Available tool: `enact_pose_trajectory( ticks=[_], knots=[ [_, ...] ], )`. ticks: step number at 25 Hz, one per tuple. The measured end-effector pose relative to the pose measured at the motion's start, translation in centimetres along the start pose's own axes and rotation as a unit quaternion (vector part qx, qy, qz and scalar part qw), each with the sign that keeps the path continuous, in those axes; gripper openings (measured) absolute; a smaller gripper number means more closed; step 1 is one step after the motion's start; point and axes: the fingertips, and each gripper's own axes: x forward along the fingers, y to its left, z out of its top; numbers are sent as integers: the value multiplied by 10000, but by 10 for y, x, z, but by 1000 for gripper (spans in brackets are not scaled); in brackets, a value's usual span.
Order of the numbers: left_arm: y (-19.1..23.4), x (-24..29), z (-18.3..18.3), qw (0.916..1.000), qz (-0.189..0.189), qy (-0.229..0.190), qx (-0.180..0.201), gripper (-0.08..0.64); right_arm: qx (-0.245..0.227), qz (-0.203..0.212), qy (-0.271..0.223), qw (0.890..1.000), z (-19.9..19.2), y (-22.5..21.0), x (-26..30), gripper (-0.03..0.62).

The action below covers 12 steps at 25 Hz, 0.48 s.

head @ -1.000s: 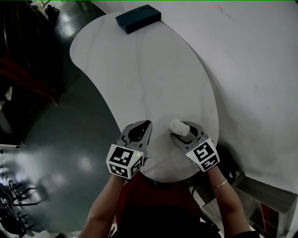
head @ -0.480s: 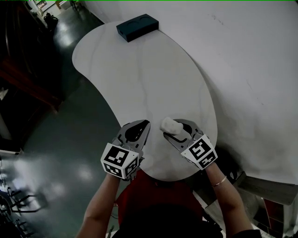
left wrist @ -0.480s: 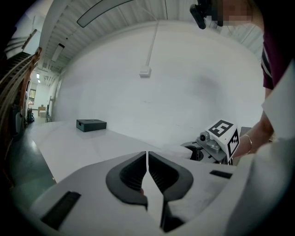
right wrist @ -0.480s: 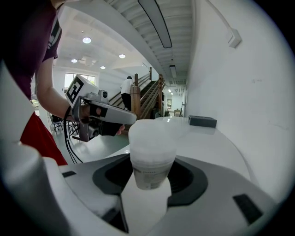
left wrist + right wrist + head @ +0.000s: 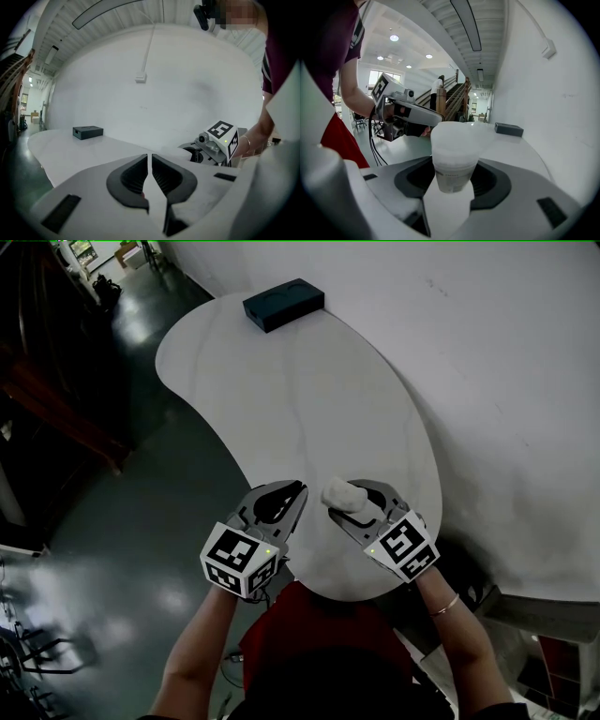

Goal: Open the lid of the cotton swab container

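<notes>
Right hand-held gripper (image 5: 452, 180), nearest thing in its own view: what's it got? — OP

It's clamped on the cotton swab container (image 5: 453, 157), pads on the lower body from both sides. Container sits upright, and the wider frosted lid (image 5: 459, 133) is on top. — reply

ok and where's that from the head view? — OP

Right hand-held gripper (image 5: 354, 509) has the cotton swab container (image 5: 341, 494) sticking out of its tips, over the near end of the desk (image 5: 281, 390). Can't tell if the bottom touches the desk tbh. — reply

And the other one? — OP

Left hand-held gripper (image 5: 150, 158) is closed, jaws together with nothing between them. It's just beside the right one, on the left, tips (image 5: 295, 495) near the container but apart from it. — reply

Anything further out? — OP

Just a dark box (image 5: 284, 303) at the far end of the desk, close to the white wall (image 5: 497, 362). — reply
</notes>
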Motion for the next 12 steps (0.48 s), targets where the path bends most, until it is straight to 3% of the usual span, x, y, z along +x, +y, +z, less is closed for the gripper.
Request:
enact_pose_trajectory(
  ticks=[8, 12],
  knots=[
    [-14, -15, 6, 9988, -481, -14, 103, 32, -14, 64, 75, 10000, 2, 14, 7, 230],
    [-18, -17, 7, 9968, -747, 75, 260, 108, 83, 64, 53, 9999, 7, 20, 12, 230]
  ],
)
